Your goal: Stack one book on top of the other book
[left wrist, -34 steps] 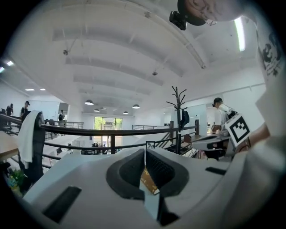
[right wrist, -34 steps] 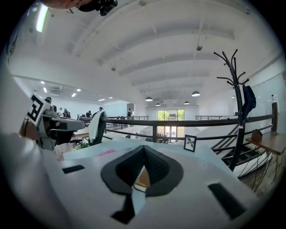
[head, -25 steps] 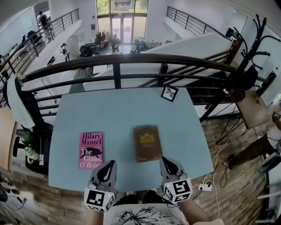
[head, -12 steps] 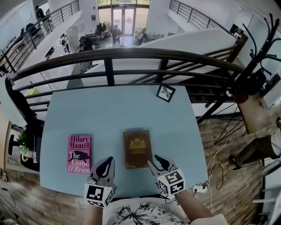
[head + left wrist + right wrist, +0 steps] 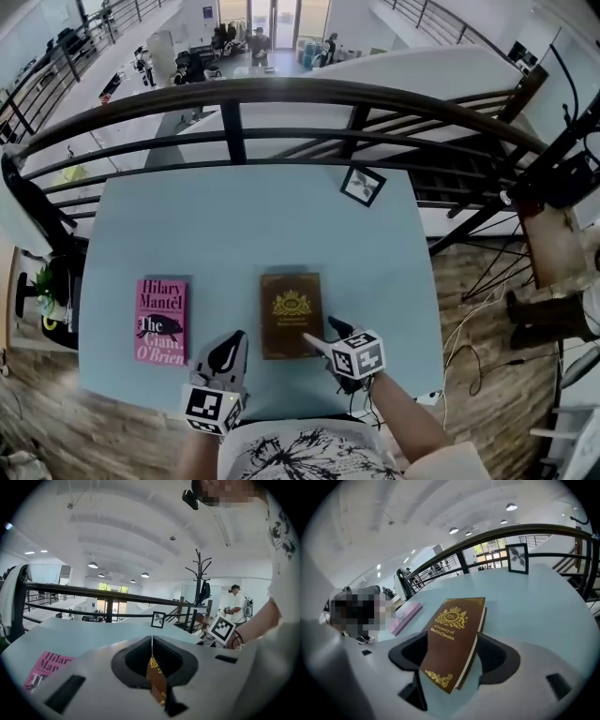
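Observation:
A brown book [image 5: 291, 315] with gold print lies flat near the middle of the pale blue table [image 5: 234, 225]. To its left, a gap away, lies a pink book [image 5: 161, 321]. My right gripper [image 5: 322, 335] is at the brown book's near right corner; its jaws have just been opening. In the right gripper view the brown book's [image 5: 454, 634] near corner lies between the parted jaws of my right gripper [image 5: 452, 660], which do not press on it. My left gripper [image 5: 228, 354] hovers shut and empty between the two books. In the left gripper view my left gripper [image 5: 152, 644] shows only a thin slit.
A small framed picture [image 5: 361, 185] stands at the table's far right. A dark metal railing [image 5: 281, 94] runs just behind the table's far edge. A coat rack [image 5: 562, 141] and a wooden floor with cables [image 5: 469, 328] lie to the right.
Both grippers have dropped toward the table. The right one went from shut to wide open and swung left onto the brown book's near right corner. The books have not moved.

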Demonstrator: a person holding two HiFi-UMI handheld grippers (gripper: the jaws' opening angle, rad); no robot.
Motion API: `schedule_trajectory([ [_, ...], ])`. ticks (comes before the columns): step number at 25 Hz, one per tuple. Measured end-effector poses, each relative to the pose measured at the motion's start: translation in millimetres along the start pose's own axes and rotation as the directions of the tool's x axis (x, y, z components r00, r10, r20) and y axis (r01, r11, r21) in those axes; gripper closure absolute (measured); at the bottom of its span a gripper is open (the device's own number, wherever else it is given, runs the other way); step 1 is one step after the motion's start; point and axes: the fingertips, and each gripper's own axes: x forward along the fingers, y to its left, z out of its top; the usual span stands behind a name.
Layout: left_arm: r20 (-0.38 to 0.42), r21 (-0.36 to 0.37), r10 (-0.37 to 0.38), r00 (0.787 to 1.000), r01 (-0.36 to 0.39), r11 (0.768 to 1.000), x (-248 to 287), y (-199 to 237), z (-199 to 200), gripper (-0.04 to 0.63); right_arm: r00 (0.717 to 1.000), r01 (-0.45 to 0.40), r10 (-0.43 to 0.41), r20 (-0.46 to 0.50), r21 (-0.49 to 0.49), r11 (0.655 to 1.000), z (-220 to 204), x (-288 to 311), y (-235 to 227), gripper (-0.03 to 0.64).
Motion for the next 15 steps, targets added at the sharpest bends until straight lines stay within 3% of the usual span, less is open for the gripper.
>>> schedule_trajectory([
  [2, -0.016, -0.002, 0.01, 1.0, -0.01, 1.0, 4, 4, -9, 0.583, 0.999, -0.006, 0.007, -0.035, 0.022, 1.0, -4, 13, -8, 0.28],
  [8, -0.053, 0.014, 0.034, 0.998, -0.033, 0.999, 10, 9, -20, 0.583, 0.996, -0.014, 0.02, -0.091, 0.059, 0.998, -6, 38, -20, 0.273],
  [11, -0.062, 0.008, 0.034, 0.998, -0.033, 0.999, 14, 10, -24, 0.583, 0.993, -0.031, 0.041, -0.114, 0.087, 0.996, -11, 44, -21, 0.334],
  [15, -0.072, 0.008, 0.039, 0.997, -0.038, 0.999, 18, 9, -26, 0.583, 0.994, -0.056, 0.068, -0.087, 0.139, 0.989, -13, 45, -22, 0.351],
])
